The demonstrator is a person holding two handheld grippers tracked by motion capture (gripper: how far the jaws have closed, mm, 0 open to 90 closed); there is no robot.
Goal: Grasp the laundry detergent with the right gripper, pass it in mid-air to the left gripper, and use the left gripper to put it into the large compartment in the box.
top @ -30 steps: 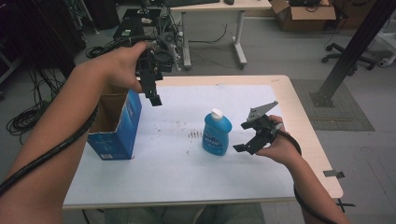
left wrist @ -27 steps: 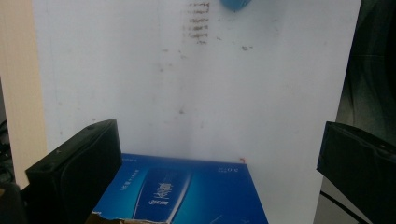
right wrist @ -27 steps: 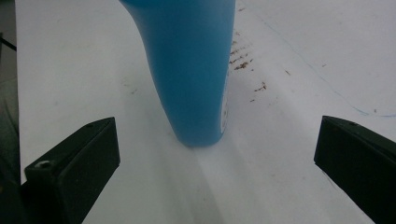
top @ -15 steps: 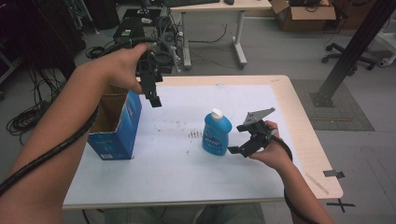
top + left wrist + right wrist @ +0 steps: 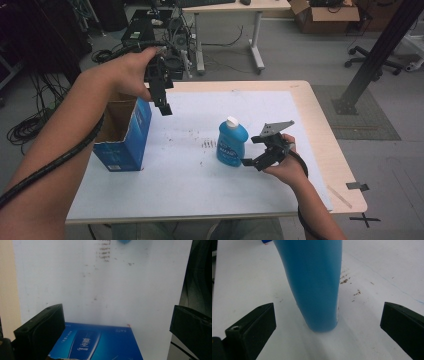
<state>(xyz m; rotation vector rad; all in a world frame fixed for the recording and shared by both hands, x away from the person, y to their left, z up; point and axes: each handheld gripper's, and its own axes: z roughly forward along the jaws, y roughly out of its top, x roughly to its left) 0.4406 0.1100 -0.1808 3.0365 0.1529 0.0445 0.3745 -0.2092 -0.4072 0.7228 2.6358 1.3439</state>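
Blue plastic bottle with white cap (image 5: 232, 142) stands upright on the white sheet (image 5: 235, 105) covering the wooden table (image 5: 325, 130), right of centre. Right gripper (image 5: 255, 156) sits low at the bottle's right side, jaws spread wide. In the right gripper view the bottle's blue body (image 5: 312, 282) rises just ahead of the jaw tips, centred on the gap between them, neither jaw touching it.

Left gripper (image 5: 164, 102) is held up in the air at the far left, above the right edge of the open blue cardboard box (image 5: 125, 135). Jaws wide apart, holding nothing. Left gripper view looks straight down: box's printed blue side (image 5: 97, 342) is below the jaws, white sheet beyond.

Box and bottle are well apart. Small brown specks (image 5: 207, 144) mark the sheet just left of the bottle.
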